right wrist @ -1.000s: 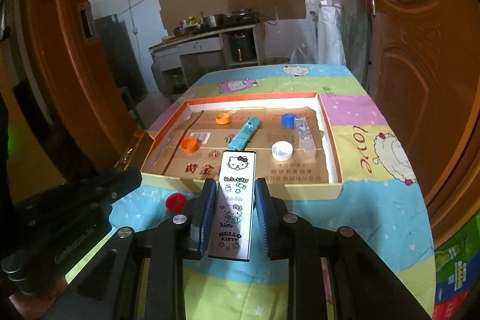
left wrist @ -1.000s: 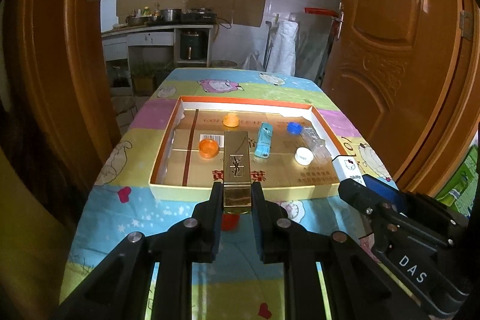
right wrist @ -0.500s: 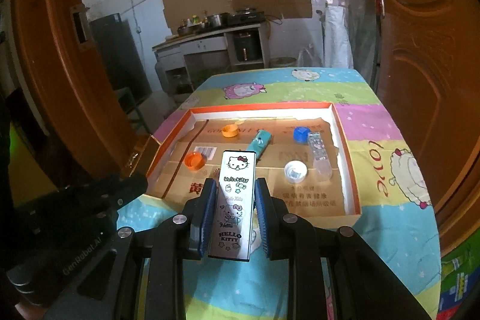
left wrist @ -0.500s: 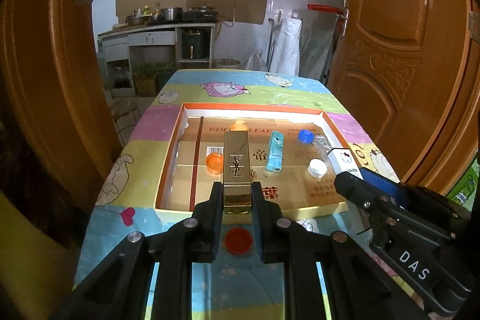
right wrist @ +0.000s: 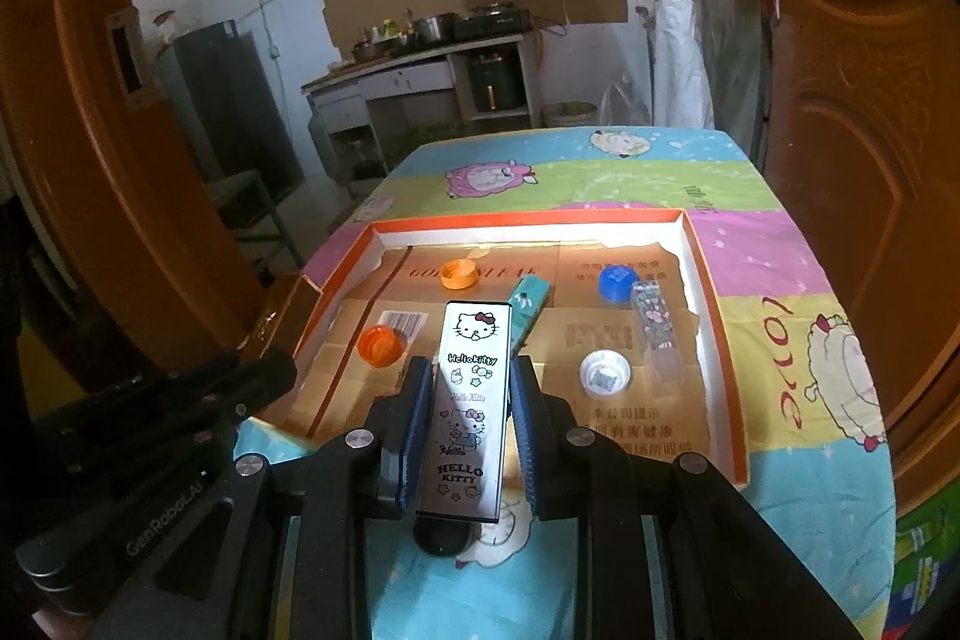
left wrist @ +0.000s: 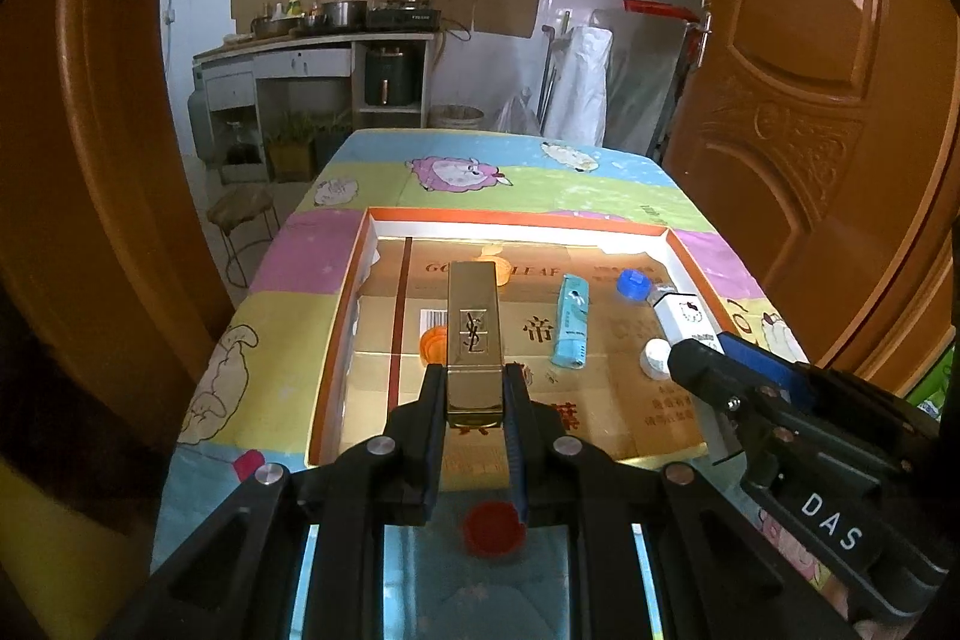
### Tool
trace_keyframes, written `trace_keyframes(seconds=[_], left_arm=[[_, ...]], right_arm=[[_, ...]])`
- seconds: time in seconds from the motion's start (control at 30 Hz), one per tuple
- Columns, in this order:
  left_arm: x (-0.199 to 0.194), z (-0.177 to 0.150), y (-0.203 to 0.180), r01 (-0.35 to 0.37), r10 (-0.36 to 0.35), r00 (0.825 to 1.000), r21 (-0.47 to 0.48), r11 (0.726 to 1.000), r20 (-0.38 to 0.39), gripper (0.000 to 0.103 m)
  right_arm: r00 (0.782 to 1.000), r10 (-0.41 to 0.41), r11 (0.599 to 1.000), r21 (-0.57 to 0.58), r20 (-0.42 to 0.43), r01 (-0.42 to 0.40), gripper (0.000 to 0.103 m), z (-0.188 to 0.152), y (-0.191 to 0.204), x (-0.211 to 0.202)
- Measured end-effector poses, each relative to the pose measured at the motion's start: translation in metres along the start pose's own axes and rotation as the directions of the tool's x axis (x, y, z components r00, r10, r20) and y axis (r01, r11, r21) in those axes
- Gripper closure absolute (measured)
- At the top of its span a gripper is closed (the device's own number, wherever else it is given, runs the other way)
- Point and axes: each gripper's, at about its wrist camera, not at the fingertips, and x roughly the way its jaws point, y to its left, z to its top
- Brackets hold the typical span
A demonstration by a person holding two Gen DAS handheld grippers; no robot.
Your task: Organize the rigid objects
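Observation:
My left gripper (left wrist: pixel 476 375) is shut on a gold lipstick box (left wrist: pixel 474 340), held over the near edge of the orange-rimmed cardboard tray (left wrist: pixel 516 215). My right gripper (right wrist: pixel 471 370) is shut on a white Hello Kitty box (right wrist: pixel 468 394), also above the tray's near edge (right wrist: pixel 690 232). Inside the tray lie a teal box (left wrist: pixel 571 321), a blue cap (right wrist: pixel 618 282), two orange caps (right wrist: pixel 459 274) (right wrist: pixel 379 345), a white cap (right wrist: pixel 605 372) and a clear bottle (right wrist: pixel 655 325). A red cap (left wrist: pixel 493 526) sits on the tablecloth under the left gripper.
The table wears a colourful cartoon cloth (right wrist: pixel 798 280). Brown wooden doors (left wrist: pixel 828 70) stand close on both sides. A stool (left wrist: pixel 240 211) is left of the table, a kitchen counter (left wrist: pixel 312 46) behind. A dark cap (right wrist: pixel 444 535) lies under the right gripper.
Both grippers have pulled back toward me, each keeping hold of its box. The tray now looks farther off and the red cap has come into plain sight below the left fingers.

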Motion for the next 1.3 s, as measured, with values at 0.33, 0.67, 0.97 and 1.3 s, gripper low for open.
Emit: trace_keyframes(seconds=[0.33, 0.67, 0.97, 1.3], left_arm=[[0.025, 0.014, 0.011, 0.009, -0.010, 1.000, -0.021, 1.000, -0.029, 0.085], [0.051, 0.030, 0.027, -0.018, 0.016, 0.998, -0.041, 0.999, -0.053, 0.085], [0.074, 0.038, 0.039, -0.029, 0.025, 0.997, -0.059, 0.998, -0.073, 0.085], [0.095, 0.041, 0.048, -0.038, 0.034, 0.993, -0.037, 0.999, -0.109, 0.085]], right_arm=[[1.000, 0.009, 1.000, 0.005, -0.027, -0.009, 0.076, 0.015, 0.000, 0.029], [0.997, 0.051, 0.999, -0.002, -0.056, -0.051, 0.076, 0.031, 0.011, 0.065], [0.995, 0.070, 0.997, -0.023, -0.077, -0.072, 0.076, 0.041, 0.022, 0.096], [0.991, 0.071, 0.997, -0.030, -0.116, -0.075, 0.076, 0.041, 0.023, 0.122]])
